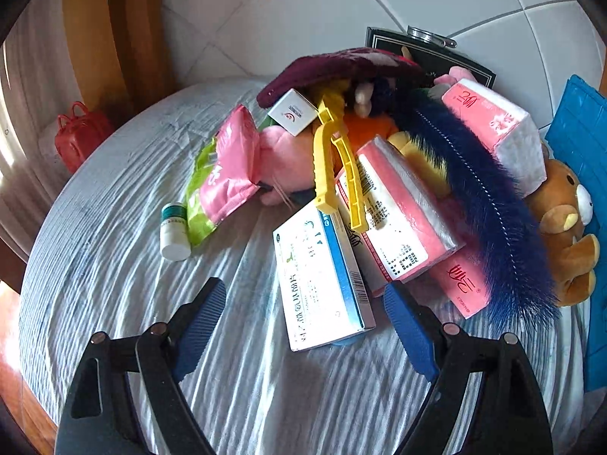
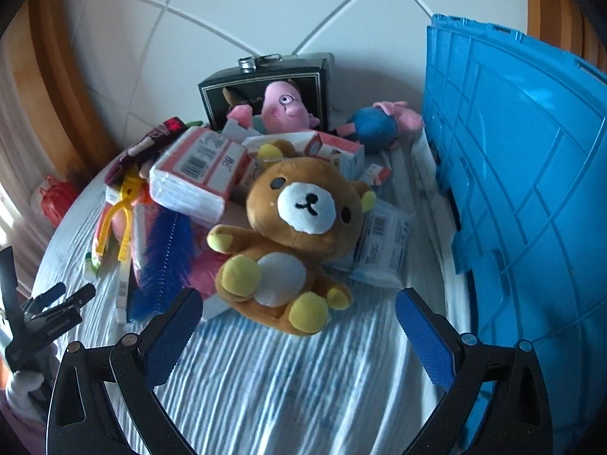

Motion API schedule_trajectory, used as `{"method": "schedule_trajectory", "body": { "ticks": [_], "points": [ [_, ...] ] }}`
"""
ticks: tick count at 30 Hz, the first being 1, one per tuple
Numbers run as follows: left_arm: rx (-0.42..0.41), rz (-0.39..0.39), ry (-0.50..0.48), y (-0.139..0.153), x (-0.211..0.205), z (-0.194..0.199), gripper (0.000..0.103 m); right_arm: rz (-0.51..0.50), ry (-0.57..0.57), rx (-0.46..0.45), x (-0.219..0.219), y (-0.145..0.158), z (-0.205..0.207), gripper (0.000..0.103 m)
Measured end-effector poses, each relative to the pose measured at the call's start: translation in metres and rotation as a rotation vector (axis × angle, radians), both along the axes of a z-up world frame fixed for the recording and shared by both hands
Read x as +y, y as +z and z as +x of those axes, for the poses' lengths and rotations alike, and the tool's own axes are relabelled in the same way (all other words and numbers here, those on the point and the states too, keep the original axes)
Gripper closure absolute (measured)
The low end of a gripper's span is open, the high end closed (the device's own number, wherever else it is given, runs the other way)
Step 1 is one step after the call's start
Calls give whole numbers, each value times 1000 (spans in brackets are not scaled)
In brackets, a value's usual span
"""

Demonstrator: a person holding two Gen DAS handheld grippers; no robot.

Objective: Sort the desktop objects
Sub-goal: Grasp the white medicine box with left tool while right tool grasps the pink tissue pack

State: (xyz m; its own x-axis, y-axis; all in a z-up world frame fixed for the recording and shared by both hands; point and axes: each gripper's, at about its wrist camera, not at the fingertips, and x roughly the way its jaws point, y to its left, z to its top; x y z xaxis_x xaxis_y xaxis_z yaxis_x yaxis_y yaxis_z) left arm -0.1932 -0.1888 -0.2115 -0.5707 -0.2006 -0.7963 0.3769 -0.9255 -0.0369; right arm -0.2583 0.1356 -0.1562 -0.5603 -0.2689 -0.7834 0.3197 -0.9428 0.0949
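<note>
A heap of things lies on a striped cloth [image 1: 114,265]. In the left wrist view my left gripper [image 1: 303,295] stands open, its blue pads on either side of the near end of a white and blue medicine box [image 1: 318,273], not touching it. Behind are pink tissue packs [image 1: 398,204], a yellow plastic clip [image 1: 334,167], a dark blue furry strip [image 1: 485,197] and a small white bottle [image 1: 173,233]. In the right wrist view my right gripper [image 2: 299,303] is open just in front of a brown plush bear [image 2: 292,235], which sits facing me; nothing is between the fingers.
A blue plastic crate [image 2: 531,189] stands at the right edge of the cloth. A black box [image 2: 265,87] with a pink plush leans at the back wall. A red bag [image 1: 79,136] lies on the floor to the left. My left gripper [image 2: 57,311] shows at the right view's left edge.
</note>
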Motion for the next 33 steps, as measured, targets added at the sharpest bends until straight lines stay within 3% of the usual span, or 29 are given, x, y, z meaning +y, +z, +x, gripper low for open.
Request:
{"method": "schedule_trajectory", "body": {
  "ticks": [2,5,7,9,13,16,18,20,22,28,33],
  "points": [
    [-19,15,-6,-9,1,-11,19,8,-5,-2,1,-2,-3,0],
    [-57,35,-18,-25,1,-29,29,5,32,8,-9,4,-4,0],
    [-90,44,-24,-37,0,-38,49,-9,80,25,-23,9,-2,0],
    [-112,80,-31,-47,-5,-40,61,-42,145,30,-42,14,0,0],
    [-48,59,-17,-35,-21,-23,75,-75,263,20,-84,15,7,0],
    [-55,43,14,-31,-41,-14,78,-103,361,7,-124,11,14,0],
    [-65,54,19,-35,-50,-10,78,-107,411,-2,-148,7,18,8],
    [-69,74,27,-39,-56,-7,78,-118,449,-31,-170,-3,16,26],
    [-67,89,31,-41,-60,-6,78,-116,460,-77,-187,-18,8,32],
    [-75,99,3,-46,-55,-16,78,-29,387,-190,-199,-70,-14,32],
    [-76,94,2,-45,-53,-24,78,-24,348,-219,-197,-92,-34,23]
  ]
}}
